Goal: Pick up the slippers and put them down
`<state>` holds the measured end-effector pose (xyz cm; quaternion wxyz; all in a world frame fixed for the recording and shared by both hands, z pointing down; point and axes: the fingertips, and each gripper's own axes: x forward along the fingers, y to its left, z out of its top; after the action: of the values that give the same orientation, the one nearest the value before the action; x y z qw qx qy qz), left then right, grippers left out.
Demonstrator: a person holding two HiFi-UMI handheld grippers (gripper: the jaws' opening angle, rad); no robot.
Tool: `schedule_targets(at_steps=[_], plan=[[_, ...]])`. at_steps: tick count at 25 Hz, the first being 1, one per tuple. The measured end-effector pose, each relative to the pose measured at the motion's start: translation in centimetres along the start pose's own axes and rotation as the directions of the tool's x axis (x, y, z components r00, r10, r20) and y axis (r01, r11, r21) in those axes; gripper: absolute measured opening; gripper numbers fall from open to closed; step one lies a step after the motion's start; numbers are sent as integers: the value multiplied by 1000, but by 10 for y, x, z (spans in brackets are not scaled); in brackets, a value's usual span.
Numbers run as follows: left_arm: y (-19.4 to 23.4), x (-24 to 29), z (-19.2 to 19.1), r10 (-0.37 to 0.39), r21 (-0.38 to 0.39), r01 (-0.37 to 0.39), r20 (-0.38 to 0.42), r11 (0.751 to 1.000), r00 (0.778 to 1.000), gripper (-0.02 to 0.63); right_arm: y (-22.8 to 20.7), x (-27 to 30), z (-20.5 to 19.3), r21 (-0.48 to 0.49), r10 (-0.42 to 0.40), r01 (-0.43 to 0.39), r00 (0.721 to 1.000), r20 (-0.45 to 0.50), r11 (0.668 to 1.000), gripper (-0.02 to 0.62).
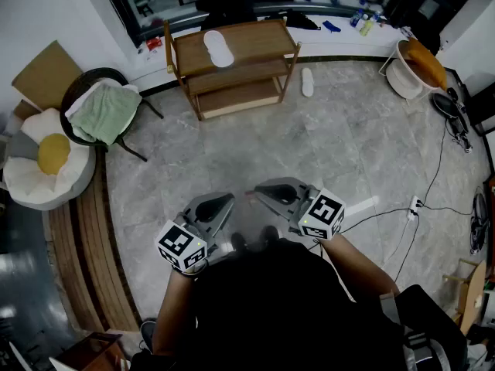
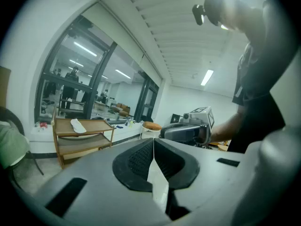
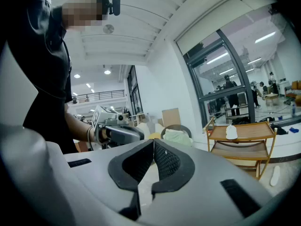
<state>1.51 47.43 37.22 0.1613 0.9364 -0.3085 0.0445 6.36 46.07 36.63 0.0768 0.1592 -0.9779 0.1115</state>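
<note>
Head view gives me the grey stone floor (image 1: 348, 153) first, then the wooden rack (image 1: 263, 39) by the far wall, 3 shelves high. On its top shelf lies 1 white slipper (image 1: 218, 47). The other slipper (image 1: 307, 82) lies on the floor just beside the rack's right legs. At the left a round chair (image 1: 73, 91) holds a crumpled green cloth (image 1: 104, 110), with an egg-shaped cushion (image 1: 50, 157) next to it. At the upper right a white basin (image 1: 396, 79) holds something orange (image 1: 425, 62) (I cannot tell what it is).

Both tools sit close in front of the person, side by side and well apart from the 2 slippers. The left gripper (image 1: 220, 205) is clenched on nothing: its own view shows the 2 black pads meeting along 1 line. The right gripper (image 1: 267, 192) is the same, pads pressed together and nothing between them.

From the left gripper view I get the rack with its slipper at the left, the basin with its orange load further right, and the right gripper alongside. From the right gripper view I get the chair with its green cloth, the left gripper beside it, the rack at the right and, low at the frame's right edge, the other slipper on the floor, which the left gripper view does not catch.
</note>
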Motion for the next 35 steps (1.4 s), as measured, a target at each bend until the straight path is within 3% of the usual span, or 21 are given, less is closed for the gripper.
schedule_targets(at_steps=[10, 15, 35], plan=[[-12, -3, -5, -32, 16, 32, -9, 999, 999, 12, 8, -1, 2, -9, -10, 10, 1000, 1, 1000, 23], [-8, -9, -7, -22, -21, 22, 9, 1000, 1000, 12, 10, 1, 7, -10, -22, 23, 999, 33, 1000, 23], [5, -35, -10, -36, 3, 36, -5, 999, 999, 12, 23, 28, 2, -89, -43, 39, 998, -42, 995, 23]])
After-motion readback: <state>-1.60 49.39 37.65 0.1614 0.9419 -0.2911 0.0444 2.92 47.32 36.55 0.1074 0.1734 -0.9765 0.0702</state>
